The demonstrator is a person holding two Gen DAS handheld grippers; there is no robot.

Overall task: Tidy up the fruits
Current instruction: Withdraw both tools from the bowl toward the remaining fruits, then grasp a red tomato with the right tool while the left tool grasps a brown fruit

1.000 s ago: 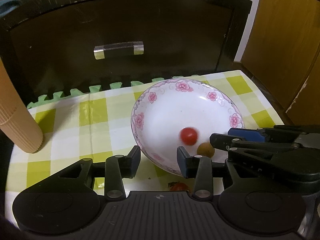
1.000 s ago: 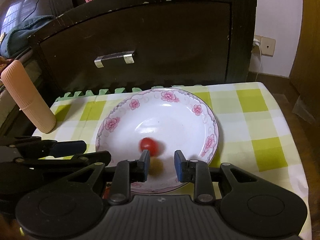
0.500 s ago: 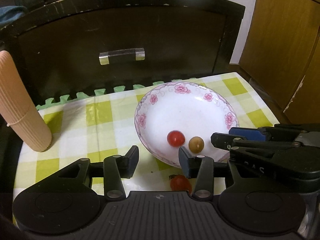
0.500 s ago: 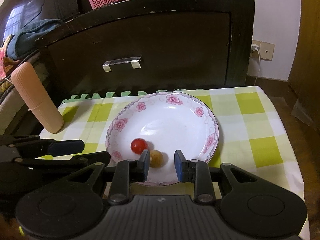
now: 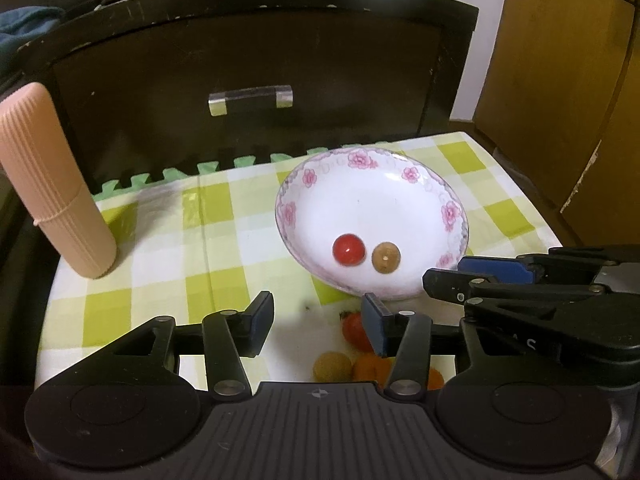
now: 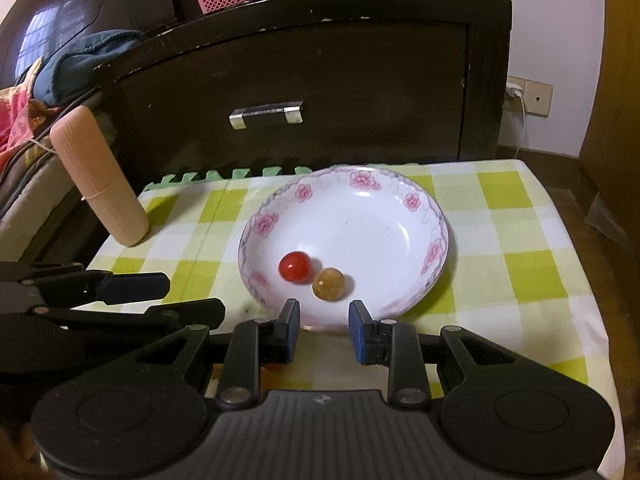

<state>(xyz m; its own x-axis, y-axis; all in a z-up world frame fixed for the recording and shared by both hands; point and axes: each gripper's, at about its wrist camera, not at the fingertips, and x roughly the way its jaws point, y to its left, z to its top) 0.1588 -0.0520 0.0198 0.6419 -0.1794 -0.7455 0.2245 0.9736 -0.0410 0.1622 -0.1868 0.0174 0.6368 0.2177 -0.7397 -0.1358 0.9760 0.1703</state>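
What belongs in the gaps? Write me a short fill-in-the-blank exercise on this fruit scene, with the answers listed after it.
1. The flowered plate holds ____ round fruits.
2. The red tomato lies to the ____ of the brown fruit in the right wrist view.
3. Both the left gripper and the right gripper are ____.
4. The strawberry lies on the ____, not on the plate.

Answers: two; left; open; tablecloth

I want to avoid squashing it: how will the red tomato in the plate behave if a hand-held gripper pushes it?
The tomato is round and glossy, so it would probably roll and slip. The plate curves upward, so it likely rolls back.
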